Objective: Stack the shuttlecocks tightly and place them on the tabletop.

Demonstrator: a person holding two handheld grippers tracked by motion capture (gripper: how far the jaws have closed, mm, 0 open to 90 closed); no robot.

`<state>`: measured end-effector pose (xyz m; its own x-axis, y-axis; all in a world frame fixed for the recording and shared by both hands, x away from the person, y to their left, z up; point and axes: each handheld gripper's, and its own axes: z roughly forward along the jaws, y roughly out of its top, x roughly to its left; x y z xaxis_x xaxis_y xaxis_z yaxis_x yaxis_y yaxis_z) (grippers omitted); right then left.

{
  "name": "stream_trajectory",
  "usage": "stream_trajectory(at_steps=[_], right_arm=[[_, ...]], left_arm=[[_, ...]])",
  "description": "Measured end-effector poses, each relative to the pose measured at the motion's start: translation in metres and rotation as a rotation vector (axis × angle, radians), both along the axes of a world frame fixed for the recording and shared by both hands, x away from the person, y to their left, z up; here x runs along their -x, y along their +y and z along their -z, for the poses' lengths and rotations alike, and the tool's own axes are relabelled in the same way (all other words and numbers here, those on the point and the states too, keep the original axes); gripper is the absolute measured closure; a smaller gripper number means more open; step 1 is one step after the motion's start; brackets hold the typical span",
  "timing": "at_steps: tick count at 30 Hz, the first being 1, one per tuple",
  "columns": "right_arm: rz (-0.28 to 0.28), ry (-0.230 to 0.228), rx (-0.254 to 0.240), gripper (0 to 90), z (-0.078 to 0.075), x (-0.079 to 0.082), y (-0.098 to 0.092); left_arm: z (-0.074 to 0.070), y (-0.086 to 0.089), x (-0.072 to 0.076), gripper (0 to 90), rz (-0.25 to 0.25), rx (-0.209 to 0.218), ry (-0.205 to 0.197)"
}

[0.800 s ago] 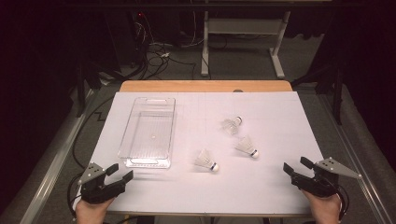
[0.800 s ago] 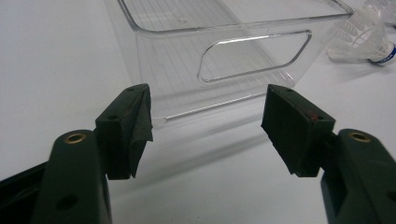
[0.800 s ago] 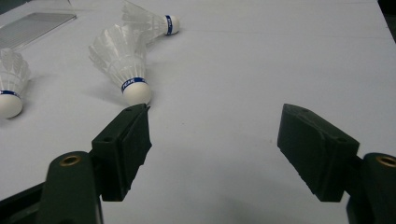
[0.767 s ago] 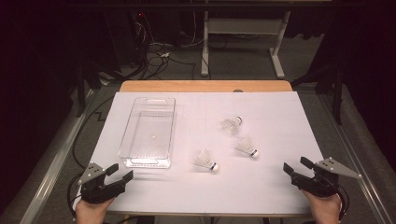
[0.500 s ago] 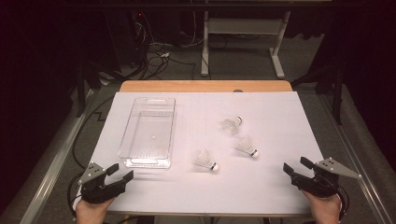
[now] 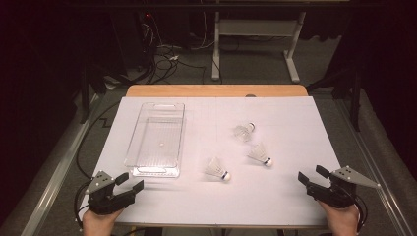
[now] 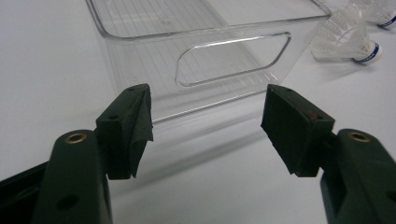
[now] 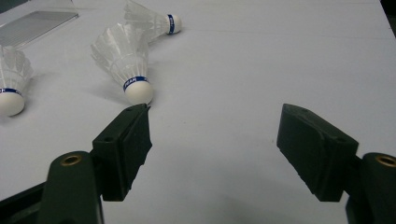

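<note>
Dark room, cable clutter on the floor behind, and a wooden table covered by a white paper sheet (image 6: pixel 295 196) that gives you almost no contrast against white feathers. Your left gripper (image 6: pixel 129 184) sits at the near left corner, jaws wide with nothing between them, aimed at the end wall of the clear rectangular plastic bin (image 6: pixel 156 140), which stands left of centre. Your right gripper (image 6: pixel 310 175) sits at the near right corner, jaws wide and empty too. Three white feathered shuttlecocks with blue-banded cork tips lie on their sides right of the bin: nearest shuttlecock (image 6: pixel 217 169), middle shuttlecock (image 6: pixel 259 154), far shuttlecock (image 6: pixel 244 131). Risks as I judge them: pinch the feather skirt and you'll crush or splay it, so go for the cork end. They're light and lie on a curved skirt, so a jaw nudging one before closing will likely roll or spin it away. The middle and far ones lie near each other, so a wide approach may knock the neighbour. The bin is light and clear; clip its rim on a drop and it may slide on the paper.
</note>
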<state>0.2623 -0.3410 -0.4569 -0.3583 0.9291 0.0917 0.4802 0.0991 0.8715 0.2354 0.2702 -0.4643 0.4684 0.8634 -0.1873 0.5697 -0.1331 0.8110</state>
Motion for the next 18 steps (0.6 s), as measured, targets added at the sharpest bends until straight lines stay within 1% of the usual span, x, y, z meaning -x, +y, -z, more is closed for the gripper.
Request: stream_trajectory(at_steps=[18], right_arm=[[0.007, 0.008, -0.002, 26.3, 0.0, 0.0, 0.0]], left_arm=[[-0.004, -0.011, 0.002, 34.1, 0.033, 0.005, -0.01]])
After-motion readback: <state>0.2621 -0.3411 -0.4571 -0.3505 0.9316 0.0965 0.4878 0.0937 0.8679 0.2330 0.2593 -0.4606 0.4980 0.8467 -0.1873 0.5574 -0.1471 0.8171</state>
